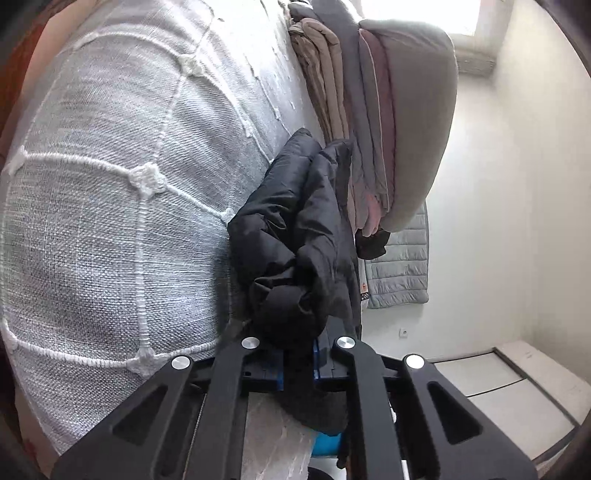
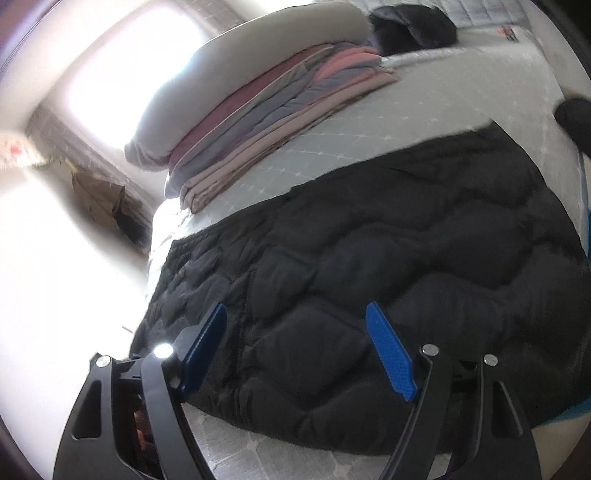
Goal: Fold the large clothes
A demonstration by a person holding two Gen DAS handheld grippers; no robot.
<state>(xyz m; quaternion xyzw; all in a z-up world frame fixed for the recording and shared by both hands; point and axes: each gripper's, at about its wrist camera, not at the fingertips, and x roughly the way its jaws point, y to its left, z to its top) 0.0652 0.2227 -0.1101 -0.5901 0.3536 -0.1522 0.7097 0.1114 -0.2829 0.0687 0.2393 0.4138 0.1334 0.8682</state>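
A large black quilted jacket (image 2: 388, 240) lies spread over the grey-white bed cover (image 2: 443, 96). My right gripper (image 2: 295, 308) hovers over the jacket's near part, its blue pads (image 2: 391, 350) wide apart with nothing pinched between them. In the left wrist view a bunched edge of the same black jacket (image 1: 295, 229) rises from my left gripper (image 1: 298, 363), which is shut on that fabric at the edge of the bed cover (image 1: 110, 184).
A stack of folded clothes (image 2: 280, 110) under a grey pillow (image 2: 258, 48) sits at the far side of the bed, with a dark garment (image 2: 413, 26) behind. A grey quilted jacket (image 1: 402, 273) hangs by the wall. A bright window (image 2: 140, 48) is beyond.
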